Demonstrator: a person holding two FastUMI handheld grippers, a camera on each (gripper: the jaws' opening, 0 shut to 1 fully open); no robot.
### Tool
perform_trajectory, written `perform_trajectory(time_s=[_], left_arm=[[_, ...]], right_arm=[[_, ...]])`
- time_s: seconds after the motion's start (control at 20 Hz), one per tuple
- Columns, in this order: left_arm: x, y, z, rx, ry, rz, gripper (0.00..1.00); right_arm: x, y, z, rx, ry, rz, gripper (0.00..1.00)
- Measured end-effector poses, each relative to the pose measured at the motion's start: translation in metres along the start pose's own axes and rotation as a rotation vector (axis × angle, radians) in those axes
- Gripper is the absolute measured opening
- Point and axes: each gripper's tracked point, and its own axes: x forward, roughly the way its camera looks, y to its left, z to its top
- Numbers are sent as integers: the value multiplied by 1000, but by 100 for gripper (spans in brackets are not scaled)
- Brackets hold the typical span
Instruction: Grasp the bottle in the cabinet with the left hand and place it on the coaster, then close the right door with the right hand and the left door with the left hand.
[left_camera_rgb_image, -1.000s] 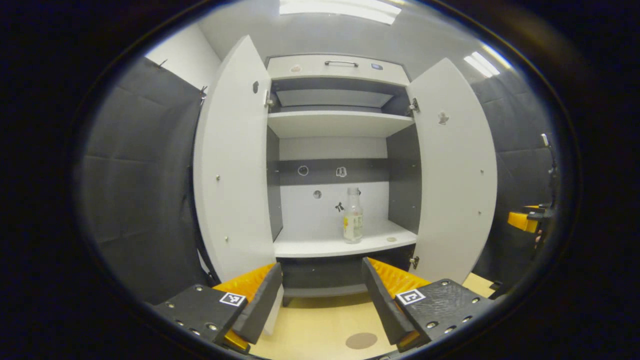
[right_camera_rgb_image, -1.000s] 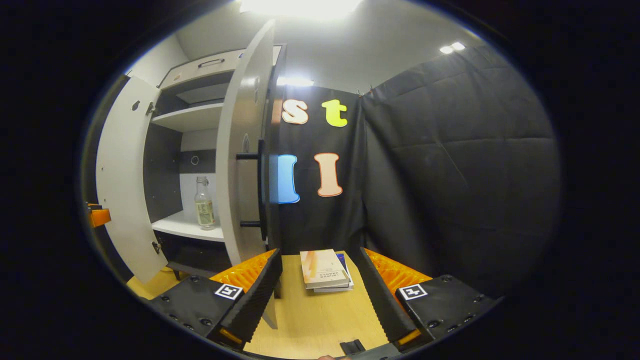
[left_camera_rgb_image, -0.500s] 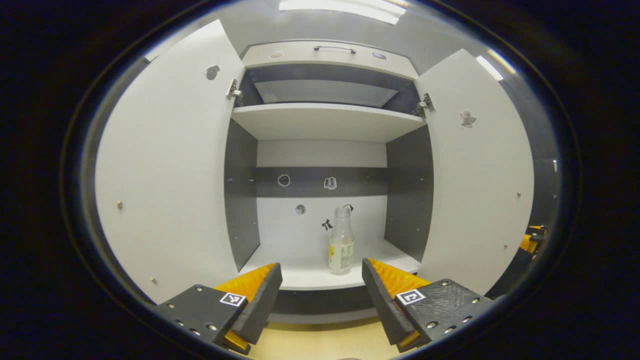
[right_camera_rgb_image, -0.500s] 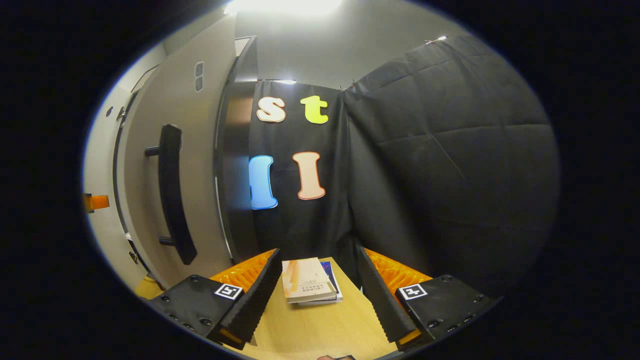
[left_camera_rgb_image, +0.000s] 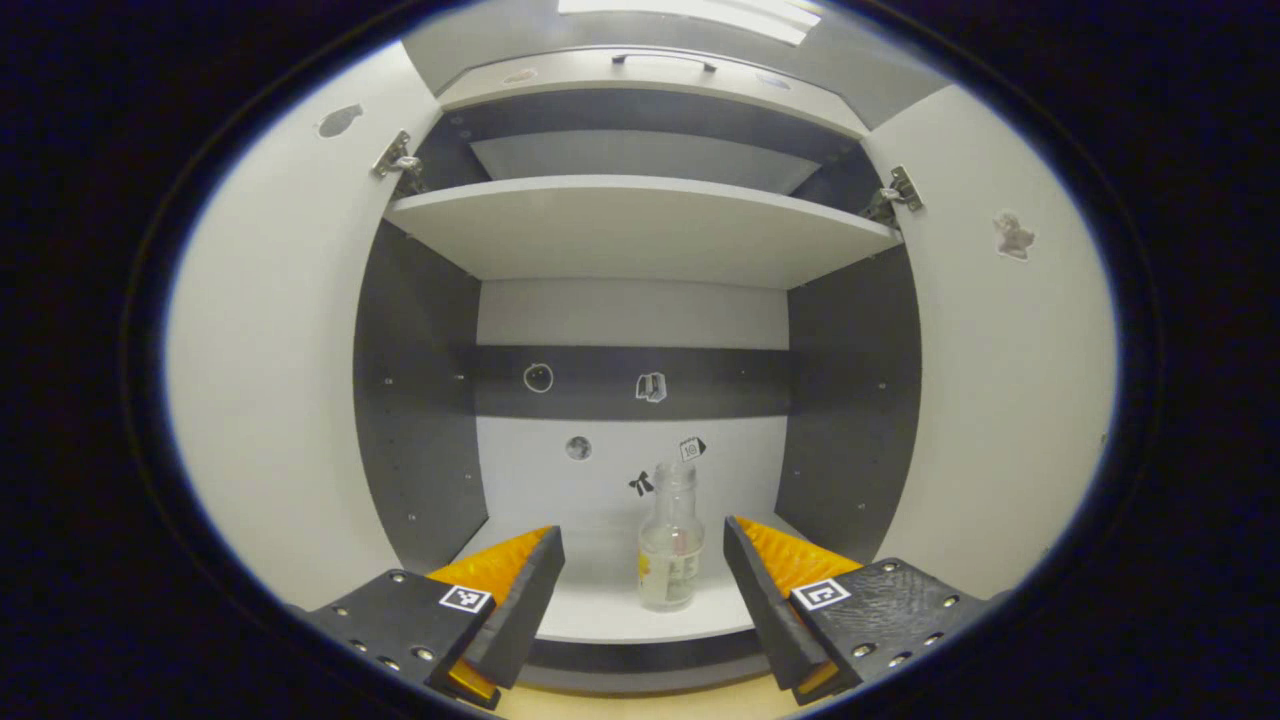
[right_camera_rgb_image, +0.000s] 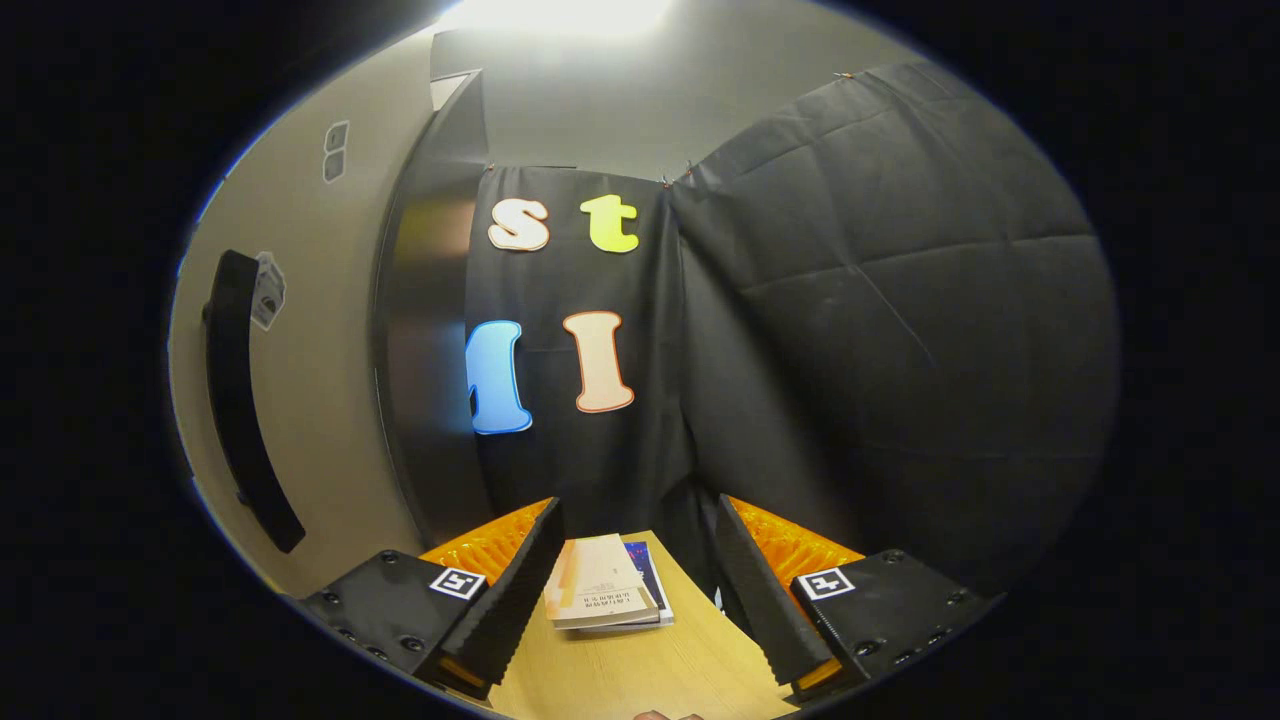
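You hold the left hand-held gripper (left_camera_rgb_image: 640, 580) spread wide, lined up to straddle the bottle (left_camera_rgb_image: 670, 550) near the shelf's (left_camera_rgb_image: 600, 615) front edge, while your right hand-held gripper (right_camera_rgb_image: 635, 590), also spread, waits beside the right door (right_camera_rgb_image: 310, 400).

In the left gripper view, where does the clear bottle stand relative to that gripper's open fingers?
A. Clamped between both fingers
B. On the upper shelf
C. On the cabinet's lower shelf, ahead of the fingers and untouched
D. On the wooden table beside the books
C: the bottle stands upright on the lower shelf, seen in the gap of the open left gripper, with neither finger touching it.
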Motion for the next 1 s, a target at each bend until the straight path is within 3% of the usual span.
perform_trajectory(time_s=[0.35,1.0], left_arm=[[58,-25,-1,-33,-15,-115,93],[114,-34,-22,40,12,-223,92]], right_arm=[[-17,-11,9,12,-33,-115,97],[-66,-21,8,-21,-24,-290,97]])
